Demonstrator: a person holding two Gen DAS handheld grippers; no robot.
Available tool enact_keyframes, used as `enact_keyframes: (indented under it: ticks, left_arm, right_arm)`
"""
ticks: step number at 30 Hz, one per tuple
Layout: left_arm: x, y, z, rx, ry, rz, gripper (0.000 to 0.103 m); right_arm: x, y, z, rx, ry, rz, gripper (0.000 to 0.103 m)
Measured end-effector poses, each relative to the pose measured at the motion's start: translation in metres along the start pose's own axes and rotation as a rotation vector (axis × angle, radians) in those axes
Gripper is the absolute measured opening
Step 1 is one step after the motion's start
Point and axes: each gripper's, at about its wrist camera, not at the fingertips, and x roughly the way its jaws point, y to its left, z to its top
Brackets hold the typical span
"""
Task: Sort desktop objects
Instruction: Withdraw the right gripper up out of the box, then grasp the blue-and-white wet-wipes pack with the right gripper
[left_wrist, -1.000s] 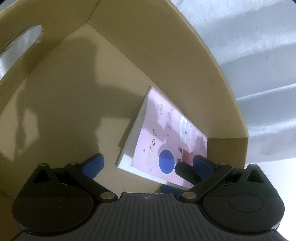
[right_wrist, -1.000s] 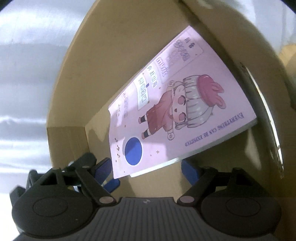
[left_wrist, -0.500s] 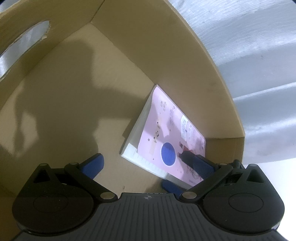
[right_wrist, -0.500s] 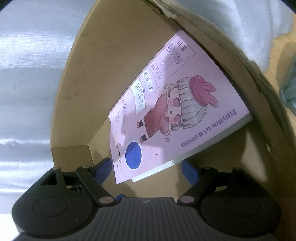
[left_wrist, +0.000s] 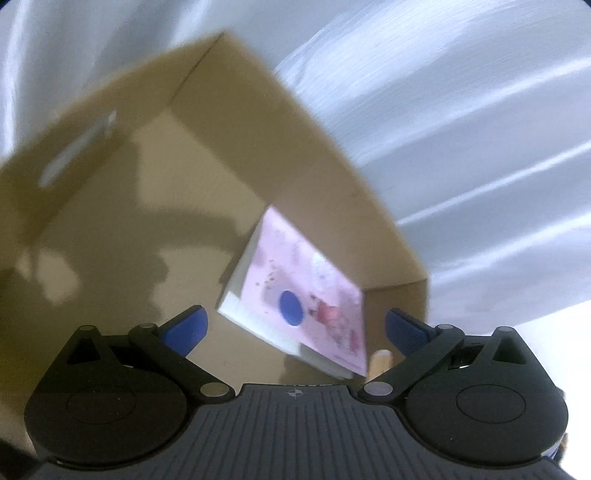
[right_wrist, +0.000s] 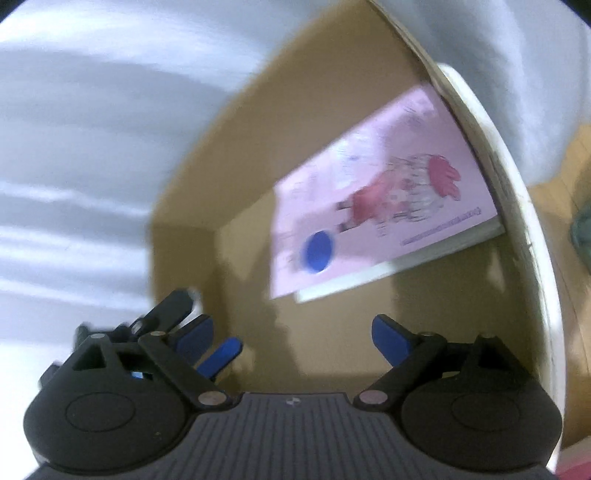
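Two grippers, both with jaws spread wide and nothing between them. Your left gripper (left_wrist: 295, 328) and right gripper (right_wrist: 291, 332) hang above the open cardboard box (left_wrist: 229, 147), and neither touches anything that shows.

The pink notebook (right_wrist: 373, 206) sits inside the box. It leans tilted, its upper edge against one wall and its lower corner toward the floor of the box. Both views are smeared by motion, so whether it is fully at rest is hard to tell. In the right wrist view a white rim (right_wrist: 517, 236) runs just beside the box wall where the notebook leans; what it belongs to is unclear. The left gripper's blue pads show at the lower left of that same view, near your right one.

Judgement: this item looks delivered, and the step in hand is clearing the box to fetch the next thing.

- Lift straight up before you swing sideways, so no finger catches the box wall or tips the box.
- Mind how close the two grippers are; separate them as you rise.
- The leaning notebook may slide flat by itself. Leave it unless it blocks room for the next object.
- Slow the hands: the blur hides what you need to check.
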Motion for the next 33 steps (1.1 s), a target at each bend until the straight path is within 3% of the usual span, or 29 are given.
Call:
enact_keyframes:
  ticks: [6, 10, 13, 17, 20, 23, 24, 28, 33]
  left_arm:
    - [-0.064, -0.019, -0.033, 0.103, -0.074, -0.058, 0.103]
    - [-0.117, -0.023, -0.066, 0.182, -0.111, -0.084, 0.103]
    - [-0.148, -0.025, -0.095, 0.265, -0.139, -0.070, 0.103]
    - [-0.165, -0.022, -0.138, 0.397, -0.135, 0.008, 0.103]
    - [-0.156, -0.011, -0.167, 0.430, -0.063, 0.024, 0.103]
    - [-0.134, -0.004, -0.192, 0.475, -0.020, -0.008, 0.103]
    - [-0.126, -0.004, -0.198, 0.496, -0.021, 0.004, 0.103]
    - [-0.095, -0.011, -0.222, 0.665, 0.002, 0.050, 0.103]
    - [-0.070, -0.012, -0.241, 0.843, 0.000, 0.094, 0.103]
  right_arm:
    - [-0.096, 0.033, -0.050, -0.205, -0.134, 0.137, 0.101]
    - [-0.156, 0.038, -0.095, -0.335, -0.243, 0.155, 0.103]
    - [-0.188, 0.033, -0.133, -0.408, -0.284, 0.122, 0.103]
    - [-0.213, 0.015, -0.175, -0.434, -0.309, 0.148, 0.103]
    - [-0.209, -0.002, -0.191, -0.398, -0.294, 0.159, 0.103]
    - [-0.189, -0.024, -0.198, -0.336, -0.254, 0.160, 0.102]
    - [-0.178, -0.030, -0.199, -0.314, -0.236, 0.142, 0.097]
    - [-0.140, -0.056, -0.196, -0.225, -0.151, 0.086, 0.078]
    - [-0.113, -0.083, -0.190, -0.143, -0.107, 0.048, 0.078]
